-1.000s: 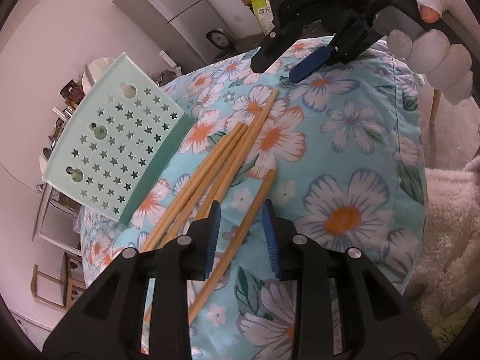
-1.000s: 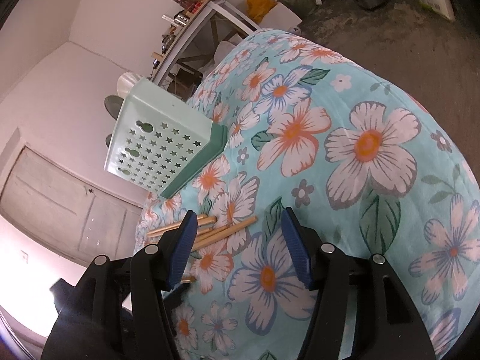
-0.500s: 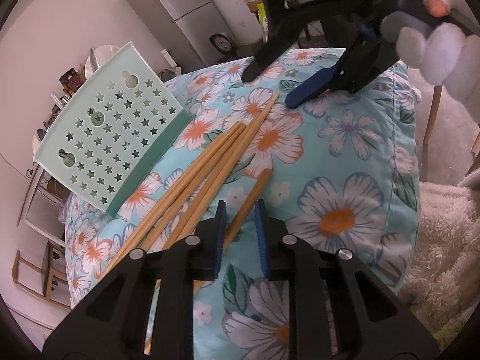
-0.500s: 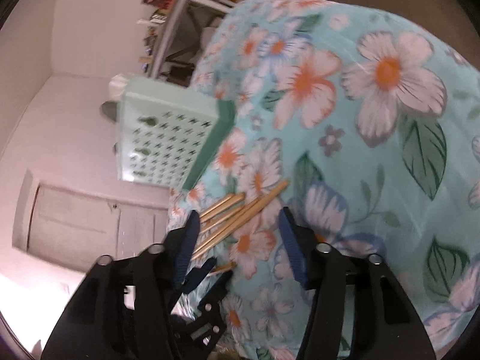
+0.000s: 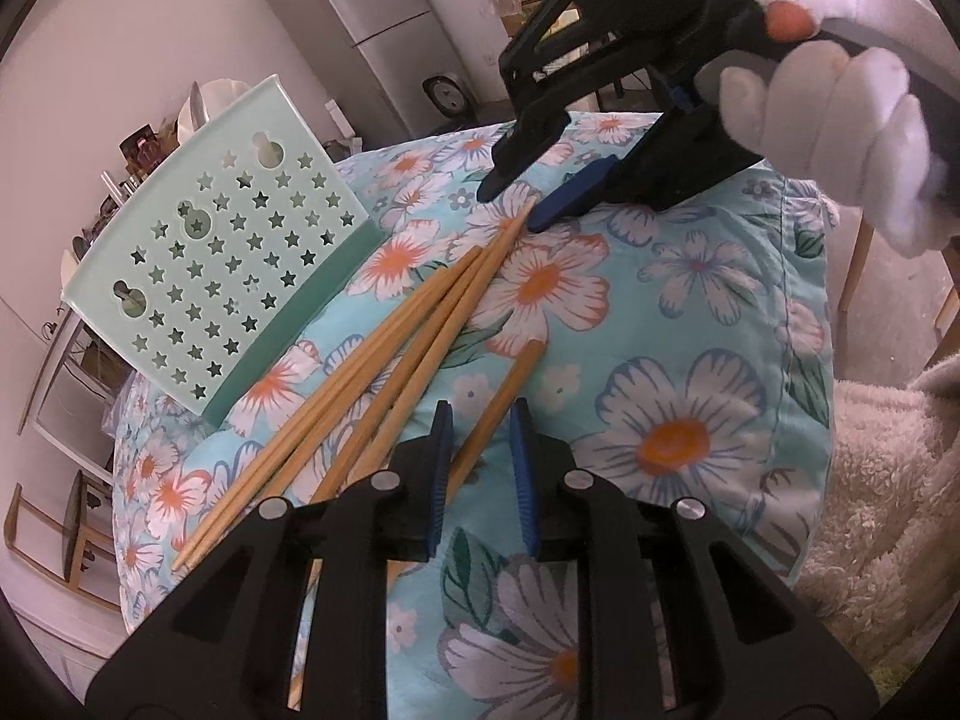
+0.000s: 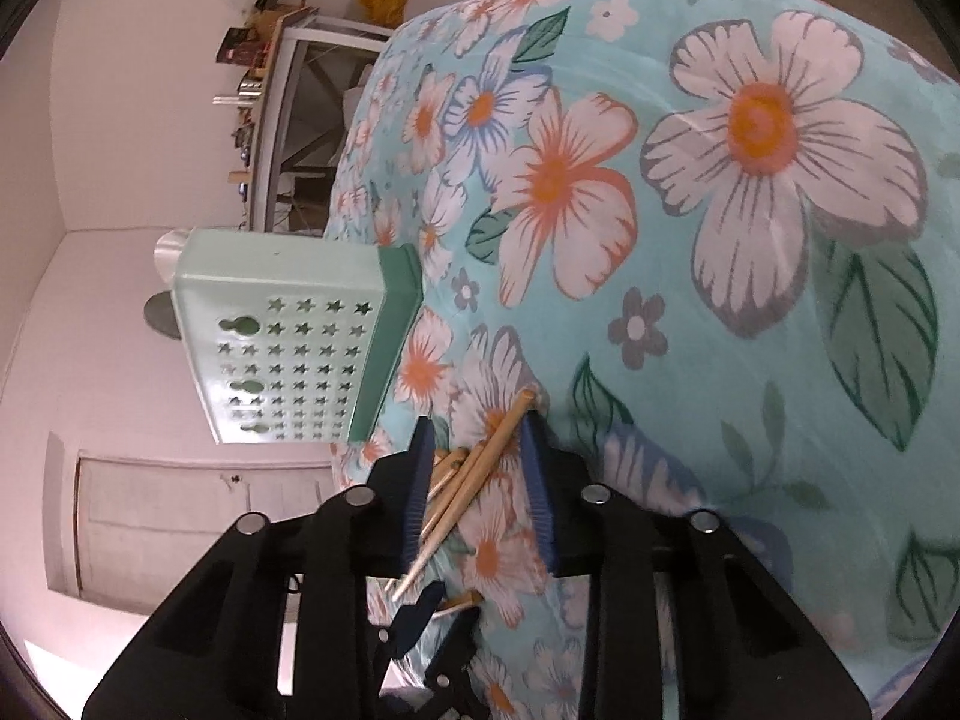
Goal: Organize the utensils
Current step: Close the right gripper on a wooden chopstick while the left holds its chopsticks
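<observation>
Several wooden chopsticks (image 5: 420,324) lie in a loose bundle on the floral tablecloth (image 5: 690,300). One chopstick (image 5: 504,390) lies apart from them. It runs slantwise between the pads of my left gripper (image 5: 482,408), which is shut on it. My right gripper (image 5: 513,207), held by a white-gloved hand (image 5: 840,120), is at the bundle's far end. In the right wrist view its jaws (image 6: 477,420) are closing, with chopstick ends (image 6: 480,462) between the pads and room still left. A mint green star-punched utensil holder (image 5: 240,252) lies tipped beside the chopsticks.
The cloth falls away at the table's right edge toward a fluffy white rug (image 5: 870,480). A grey fridge (image 5: 360,18) stands behind the table. A cluttered shelf (image 6: 288,90) and a wooden chair (image 5: 48,534) stand beyond the holder's side.
My right gripper has rolled and come down over the far ends of the chopsticks, its jaws narrowing. My left jaws narrowed around the single chopstick early on, then held still.
</observation>
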A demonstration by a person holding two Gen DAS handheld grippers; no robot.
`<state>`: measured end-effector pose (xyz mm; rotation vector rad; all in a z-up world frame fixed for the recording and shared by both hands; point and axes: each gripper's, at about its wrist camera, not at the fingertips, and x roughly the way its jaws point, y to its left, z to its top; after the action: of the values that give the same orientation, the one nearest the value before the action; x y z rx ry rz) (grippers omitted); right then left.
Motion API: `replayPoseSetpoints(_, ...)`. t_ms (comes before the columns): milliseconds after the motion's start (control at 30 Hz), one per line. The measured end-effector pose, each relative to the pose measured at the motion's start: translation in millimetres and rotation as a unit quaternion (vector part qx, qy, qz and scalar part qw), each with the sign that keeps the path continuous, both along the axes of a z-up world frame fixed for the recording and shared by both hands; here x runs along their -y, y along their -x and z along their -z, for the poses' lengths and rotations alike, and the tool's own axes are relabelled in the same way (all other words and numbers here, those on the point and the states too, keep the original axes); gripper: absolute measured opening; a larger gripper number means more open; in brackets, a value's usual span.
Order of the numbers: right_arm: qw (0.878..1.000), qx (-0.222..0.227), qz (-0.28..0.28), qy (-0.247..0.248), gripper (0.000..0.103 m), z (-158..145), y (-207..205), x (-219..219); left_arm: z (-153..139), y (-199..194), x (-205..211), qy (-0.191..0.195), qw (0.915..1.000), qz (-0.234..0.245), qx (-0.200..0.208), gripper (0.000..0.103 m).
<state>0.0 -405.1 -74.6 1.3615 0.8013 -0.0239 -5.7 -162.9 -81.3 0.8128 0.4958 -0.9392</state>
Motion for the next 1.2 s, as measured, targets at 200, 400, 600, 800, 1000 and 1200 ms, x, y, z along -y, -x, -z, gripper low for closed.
replayPoseSetpoints(200,1.0,-0.004,0.017,0.0,0.012,6,-16,8,0,-2,-1,0.005,1.0,0.0,-0.003,0.018)
replayPoseSetpoints(400,0.999,0.004,0.04,0.025,0.009,-9,-11,17,-1,-5,-3,0.011,0.9999,-0.003,-0.01,0.018)
replayPoseSetpoints(600,0.996,-0.004,0.081,0.045,0.012,-19,9,34,-1,-5,-3,0.012,0.9999,-0.002,-0.009,0.018)
replayPoseSetpoints(800,0.998,-0.018,0.061,0.023,0.022,-4,0,23,0,-4,-3,0.011,0.9999,-0.003,-0.007,0.018)
replayPoseSetpoints(1000,0.999,-0.021,0.047,0.017,0.023,0,-9,11,0,-2,-1,0.01,0.9999,-0.003,-0.005,0.018)
replayPoseSetpoints(1200,0.998,-0.022,0.046,0.026,0.023,0,-14,5,-1,-1,-2,0.01,0.9999,-0.004,-0.004,0.018)
